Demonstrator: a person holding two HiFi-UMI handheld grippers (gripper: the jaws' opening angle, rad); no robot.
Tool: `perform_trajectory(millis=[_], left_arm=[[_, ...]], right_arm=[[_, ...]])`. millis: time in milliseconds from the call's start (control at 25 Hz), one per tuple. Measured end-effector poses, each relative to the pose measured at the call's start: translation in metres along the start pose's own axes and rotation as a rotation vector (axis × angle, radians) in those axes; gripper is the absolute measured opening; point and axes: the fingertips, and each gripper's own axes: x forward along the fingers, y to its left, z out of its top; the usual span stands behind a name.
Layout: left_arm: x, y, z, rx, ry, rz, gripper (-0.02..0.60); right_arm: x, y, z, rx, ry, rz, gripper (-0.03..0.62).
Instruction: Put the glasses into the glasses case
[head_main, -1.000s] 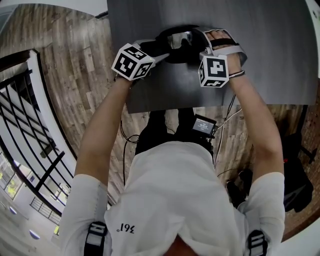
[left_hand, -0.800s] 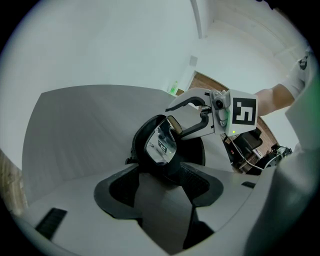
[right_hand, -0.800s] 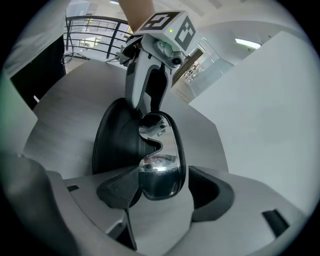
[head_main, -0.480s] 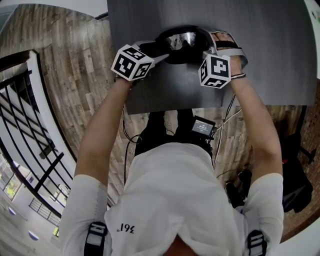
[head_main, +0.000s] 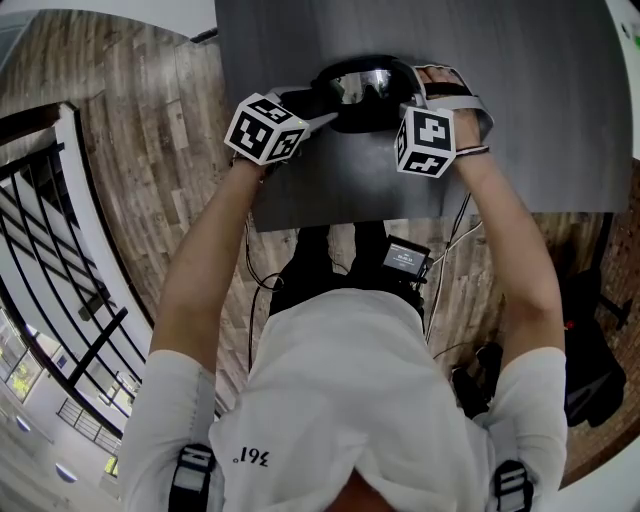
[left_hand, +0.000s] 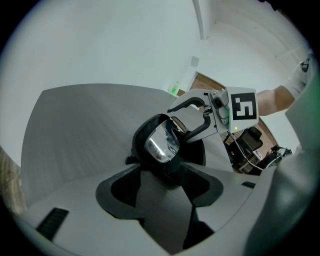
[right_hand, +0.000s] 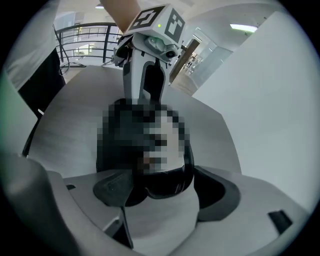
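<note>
A black glasses case (head_main: 345, 118) lies open at the middle of the dark table (head_main: 540, 120), with mirrored-lens glasses (head_main: 362, 85) in it. My left gripper (head_main: 318, 108) reaches in from the left, and its tips (left_hand: 169, 172) are closed on the case's near rim (left_hand: 140, 137). My right gripper (head_main: 408, 90) stands at the case's right end. Its jaws have just been opening, and the glasses' dark lens (right_hand: 165, 182) sits between the pads (right_hand: 217, 192) with a gap on the right side. The left gripper view shows the right gripper (left_hand: 199, 118) spread around the glasses (left_hand: 161, 142).
The table's near edge (head_main: 350, 215) runs just below both hands. Beneath it, on the wooden floor, lie cables and a black device (head_main: 405, 257). A black railing (head_main: 60, 230) runs along the left, and a dark bag (head_main: 590, 360) sits at the right.
The right gripper has rolled slightly at the case's right end, and the glasses' lens sits a little lower in the case. The left gripper has not moved.
</note>
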Motion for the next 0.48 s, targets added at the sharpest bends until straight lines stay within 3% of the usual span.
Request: perform_trajectory(millis=[120, 480], left_arm=[[0.001, 0.001, -0.001, -0.002, -0.001, -0.002, 0.256], [0.005, 0.001, 0.000, 0.035, 0.016, -0.011, 0.256]], right_arm=[[-0.002, 0.001, 0.000, 0.049, -0.014, 0.054, 0.399], [-0.015, 0.000, -0.004, 0.214, -0.060, 0.170, 0.399]])
